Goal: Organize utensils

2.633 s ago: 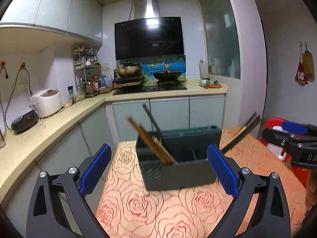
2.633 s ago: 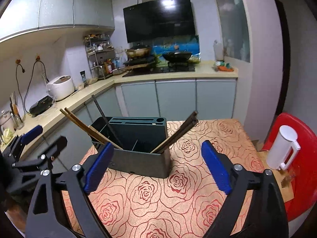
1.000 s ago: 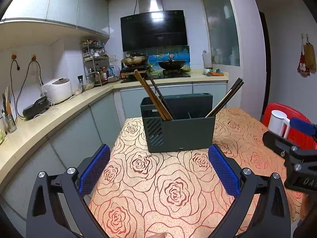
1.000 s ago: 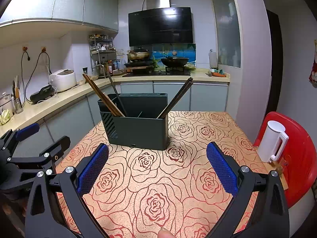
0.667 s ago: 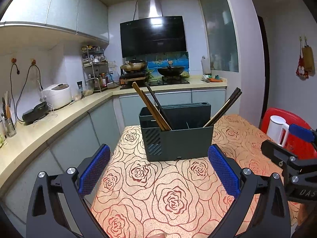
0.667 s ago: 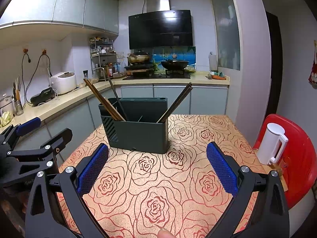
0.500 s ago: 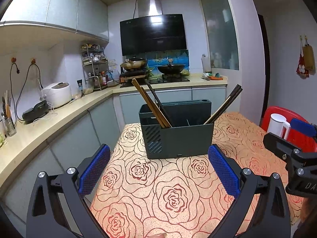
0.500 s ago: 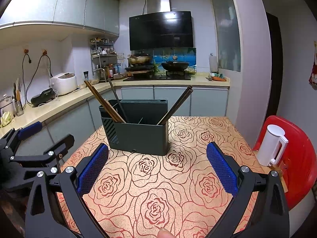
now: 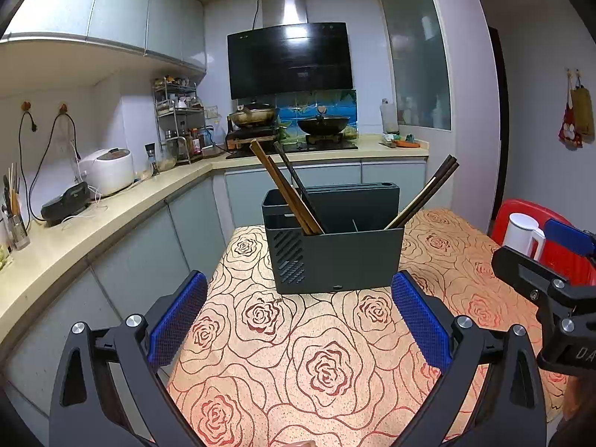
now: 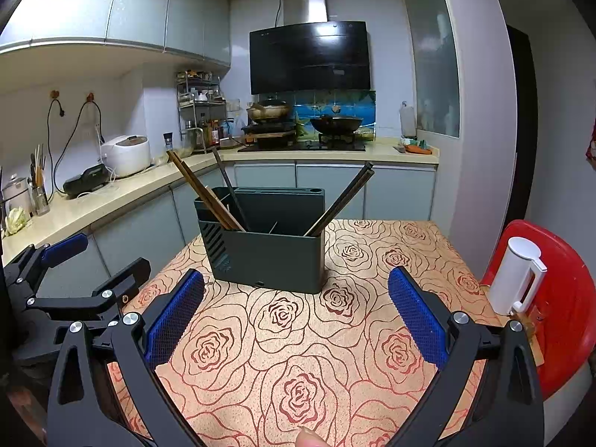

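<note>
Rose-patterned cloth covered the surface point(image 9: 327, 365) in the left wrist view, where the dark utensil holder point(image 9: 335, 246) stood ahead of the left tongs point(image 9: 298, 320), whose blue pads were spread wide apart with nothing between them. Wooden chopsticks point(image 9: 283, 186) leaned out of its left compartment, dark chopsticks point(image 9: 428, 193) out of its right. In the right wrist view, the right tongs point(image 10: 296, 316) likewise gaped, empty, short of the holder; a white kettle point(image 10: 516, 275) stood on a red stool point(image 10: 570, 298).

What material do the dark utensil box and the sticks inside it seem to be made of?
The utensil box looks like matte dark plastic: even colour, moulded vent slots. The brown chopsticks at its left end look like wood or bamboo; the dark chopsticks at its right end could be lacquered wood or plastic.
</note>
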Motion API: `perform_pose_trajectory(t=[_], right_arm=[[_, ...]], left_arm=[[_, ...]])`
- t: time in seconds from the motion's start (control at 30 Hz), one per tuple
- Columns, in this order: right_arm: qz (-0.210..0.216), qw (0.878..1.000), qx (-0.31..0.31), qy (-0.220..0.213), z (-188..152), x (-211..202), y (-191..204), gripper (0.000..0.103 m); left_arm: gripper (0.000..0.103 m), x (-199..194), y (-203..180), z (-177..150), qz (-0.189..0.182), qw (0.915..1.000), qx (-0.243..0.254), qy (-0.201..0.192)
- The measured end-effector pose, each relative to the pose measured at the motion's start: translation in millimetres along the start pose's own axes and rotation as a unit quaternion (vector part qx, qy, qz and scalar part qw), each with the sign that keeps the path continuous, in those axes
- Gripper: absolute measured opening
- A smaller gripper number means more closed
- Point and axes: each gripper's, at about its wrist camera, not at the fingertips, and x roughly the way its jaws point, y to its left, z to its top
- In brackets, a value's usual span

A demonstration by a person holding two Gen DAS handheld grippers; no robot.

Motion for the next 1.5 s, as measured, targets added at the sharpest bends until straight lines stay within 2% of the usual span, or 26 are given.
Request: perform_pose_trajectory(t=[1.0, 1.5], right_arm=[[0.001, 1.0, 0.004, 0.007, -2, 3, -3, 0.096], [-0.007, 1.0, 0.016, -0.012, 2, -4, -8, 0.096]], left_arm=[[0.096, 2, -2, -2, -0.005, 0.9999, -0.002, 0.012], [0.096, 0, 6, 2, 0.006, 0.9998, -0.019, 0.007]])
